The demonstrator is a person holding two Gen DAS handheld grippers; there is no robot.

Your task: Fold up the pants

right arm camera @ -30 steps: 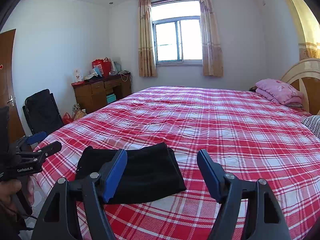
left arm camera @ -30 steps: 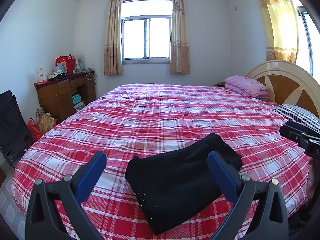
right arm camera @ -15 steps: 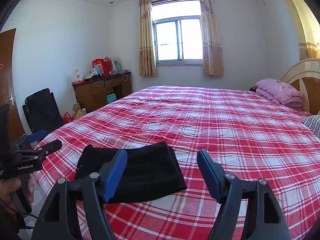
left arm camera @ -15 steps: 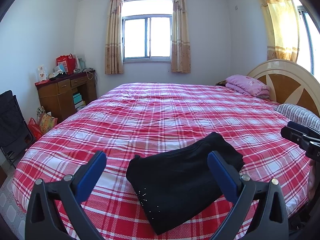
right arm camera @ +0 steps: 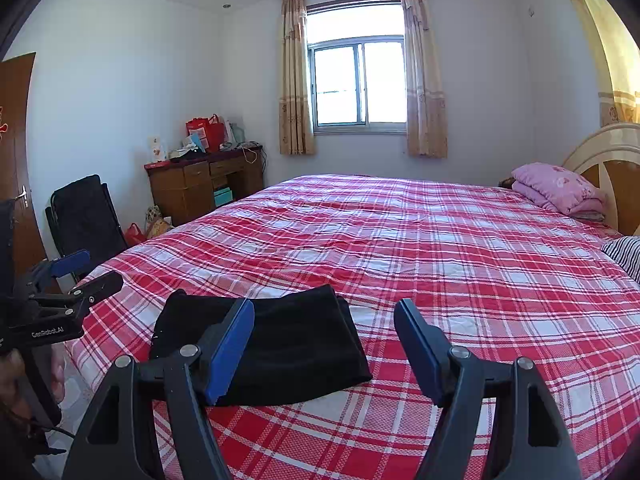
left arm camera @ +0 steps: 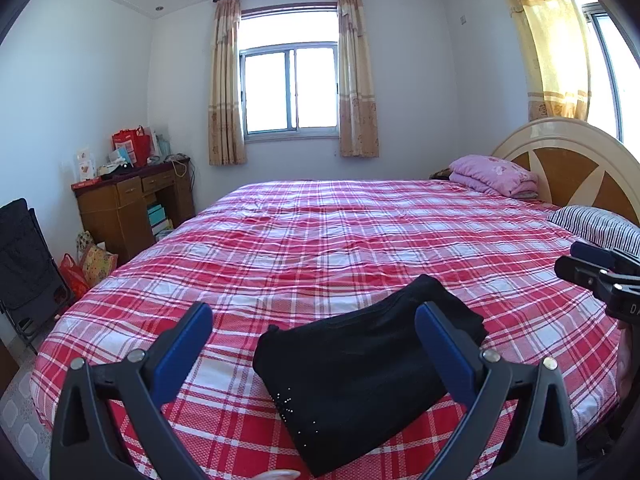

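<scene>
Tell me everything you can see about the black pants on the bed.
The black pants are folded into a compact, roughly rectangular bundle of soft, matte fabric. A small cluster of shiny dots sits near one corner in the left wrist view. They lie flat on the red plaid bedsheet, near the bed's closest edge. Neither open tool, left or right, touches them.

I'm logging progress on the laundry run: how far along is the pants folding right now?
Done: the black pants lie on the plaid bed as a compact folded rectangle. In hand: nothing; the left gripper and right gripper are both open, held above the bed, neither touching the fabric. Left: apparently nothing beyond perhaps a final tidy.
</scene>
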